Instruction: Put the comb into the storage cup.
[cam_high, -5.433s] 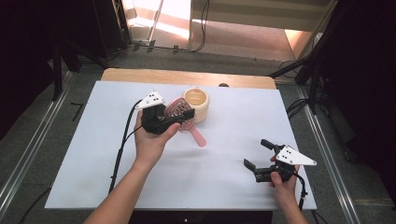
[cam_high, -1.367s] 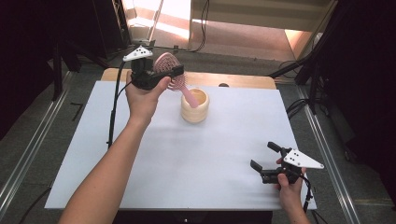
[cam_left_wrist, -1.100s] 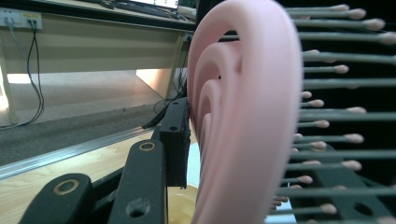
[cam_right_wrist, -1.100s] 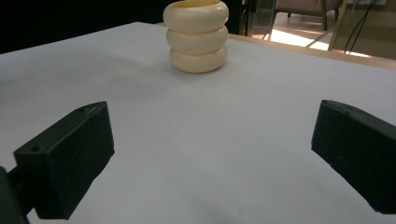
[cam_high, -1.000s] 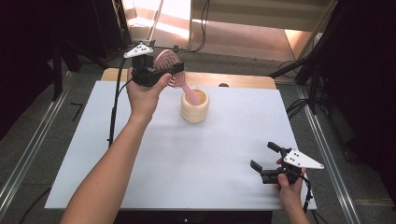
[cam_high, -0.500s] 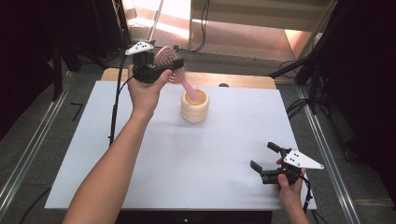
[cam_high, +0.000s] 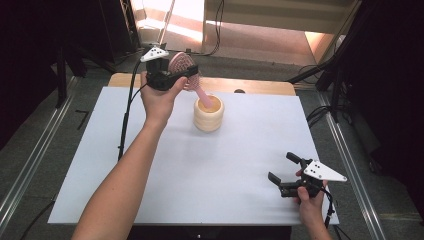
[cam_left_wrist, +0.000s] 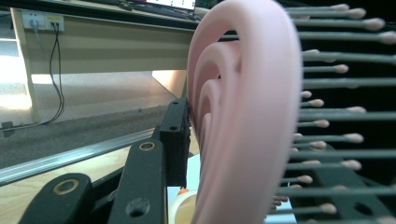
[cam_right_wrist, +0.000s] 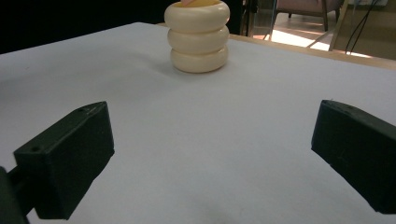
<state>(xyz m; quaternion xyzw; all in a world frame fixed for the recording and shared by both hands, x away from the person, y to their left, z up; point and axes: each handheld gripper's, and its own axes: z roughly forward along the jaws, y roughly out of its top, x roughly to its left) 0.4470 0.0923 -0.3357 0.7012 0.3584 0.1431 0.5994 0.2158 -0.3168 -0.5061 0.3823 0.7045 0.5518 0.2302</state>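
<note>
Item: pink hairbrush (cam_high: 184, 69), round-headed, with green bristles tipped pink. It is clamped by its head between the jaws of the left gripper (cam_high: 181, 76), raised above the far left part of the table (cam_high: 150, 190). The handle is slanted downward to the right, and its end is seen inside the mouth of the holder.

Item: cream ribbed holder (cam_high: 208, 114), three stacked rings, upright on the white table surface at centre far, just beside the left hand (cam_high: 159, 100).

Item: right gripper (cam_high: 285, 172), held low at the near right corner of the table, well apart from the holder. Its jaws are spread wide with nothing between them; in the right gripper view bare table is seen in the gap, with the holder beyond
</note>
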